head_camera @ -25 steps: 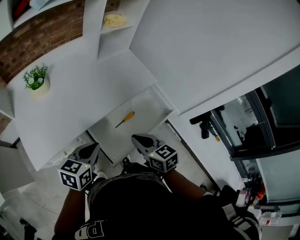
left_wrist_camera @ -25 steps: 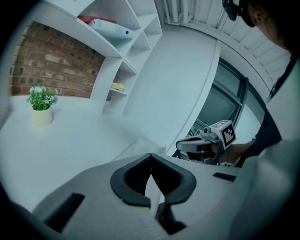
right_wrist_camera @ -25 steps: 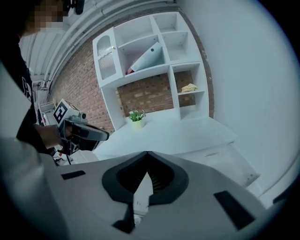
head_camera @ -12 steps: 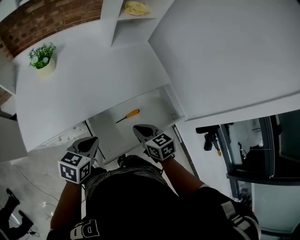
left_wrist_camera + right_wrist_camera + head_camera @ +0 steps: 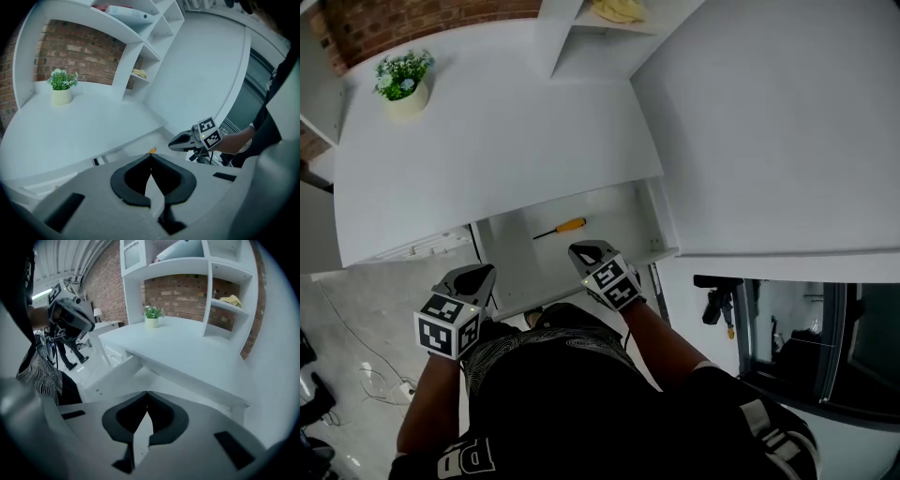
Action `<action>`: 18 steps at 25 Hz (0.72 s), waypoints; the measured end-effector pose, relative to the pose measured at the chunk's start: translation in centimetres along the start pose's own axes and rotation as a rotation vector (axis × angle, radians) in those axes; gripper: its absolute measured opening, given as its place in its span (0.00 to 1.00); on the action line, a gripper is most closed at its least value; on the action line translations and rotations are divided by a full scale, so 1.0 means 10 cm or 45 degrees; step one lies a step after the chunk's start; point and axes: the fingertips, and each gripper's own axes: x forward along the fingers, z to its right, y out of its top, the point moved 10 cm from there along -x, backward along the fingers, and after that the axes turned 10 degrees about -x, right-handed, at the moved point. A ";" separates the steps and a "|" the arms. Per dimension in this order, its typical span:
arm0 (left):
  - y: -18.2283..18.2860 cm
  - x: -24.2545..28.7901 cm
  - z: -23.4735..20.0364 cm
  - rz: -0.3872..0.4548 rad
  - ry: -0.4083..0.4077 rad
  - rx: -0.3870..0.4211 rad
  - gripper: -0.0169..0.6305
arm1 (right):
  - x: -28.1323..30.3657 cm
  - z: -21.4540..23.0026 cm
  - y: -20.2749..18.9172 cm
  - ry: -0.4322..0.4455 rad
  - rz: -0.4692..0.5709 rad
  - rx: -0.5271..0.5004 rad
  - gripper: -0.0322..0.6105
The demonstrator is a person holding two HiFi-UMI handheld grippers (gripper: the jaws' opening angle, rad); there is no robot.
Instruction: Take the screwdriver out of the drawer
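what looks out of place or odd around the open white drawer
Nothing stands out: the orange-handled screwdriver lies alone in the open white drawer, and the small potted plant stands upright on the white desk.

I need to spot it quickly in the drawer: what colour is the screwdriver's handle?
Orange-yellow, with a dark shaft; the screwdriver shows best in the head view.

The drawer (image 5: pixel 511 272) stands open under the tabletop's (image 5: pixel 506 141) near edge, with the screwdriver (image 5: pixel 562 228) lying toward its back, the right tool (image 5: pixel 581 251) just before the screwdriver, the left tool (image 5: pixel 478 275) by its front left corner, and a potted plant (image 5: pixel 403 82) near the tabletop's far left corner.
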 end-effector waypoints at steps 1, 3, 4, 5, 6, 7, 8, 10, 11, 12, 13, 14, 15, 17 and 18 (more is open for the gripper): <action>-0.01 0.01 0.01 0.002 0.008 -0.009 0.05 | 0.05 0.02 -0.01 0.006 -0.022 -0.059 0.06; -0.03 0.04 0.02 0.006 0.026 -0.027 0.05 | 0.16 0.07 -0.03 0.016 -0.061 -0.179 0.06; -0.05 0.05 0.01 0.005 0.037 -0.038 0.05 | 0.21 0.09 -0.05 0.024 -0.080 -0.226 0.06; -0.06 0.07 0.01 0.000 0.048 -0.050 0.05 | 0.26 0.10 -0.07 0.035 -0.100 -0.262 0.06; -0.08 0.08 0.00 -0.005 0.060 -0.062 0.05 | 0.31 0.12 -0.09 0.047 -0.118 -0.292 0.06; -0.09 0.09 0.00 -0.010 0.072 -0.073 0.05 | 0.36 0.14 -0.11 0.060 -0.134 -0.319 0.06; -0.10 0.10 0.00 -0.013 0.084 -0.083 0.05 | 0.40 0.16 -0.13 0.071 -0.148 -0.344 0.06; -0.12 0.10 0.01 -0.016 0.104 -0.101 0.05 | 0.48 0.20 -0.17 0.088 -0.174 -0.396 0.06; -0.13 0.10 0.01 -0.017 0.113 -0.108 0.05 | 0.52 0.21 -0.19 0.095 -0.185 -0.421 0.06; -0.13 0.10 0.02 -0.017 0.121 -0.115 0.05 | 0.56 0.22 -0.21 0.104 -0.195 -0.447 0.06; -0.14 0.10 0.02 -0.017 0.126 -0.122 0.05 | 0.60 0.24 -0.23 0.114 -0.206 -0.477 0.06; -0.14 0.11 0.03 -0.017 0.130 -0.129 0.05 | 0.64 0.25 -0.25 0.125 -0.219 -0.512 0.06; -0.15 0.11 0.04 -0.017 0.134 -0.135 0.05 | 0.68 0.26 -0.26 0.137 -0.235 -0.554 0.06; -0.17 0.12 0.04 -0.020 0.142 -0.143 0.05 | 0.78 0.28 -0.30 0.158 -0.270 -0.642 0.06; -0.18 0.12 0.04 -0.021 0.147 -0.149 0.05 | 0.83 0.30 -0.33 0.169 -0.287 -0.674 0.06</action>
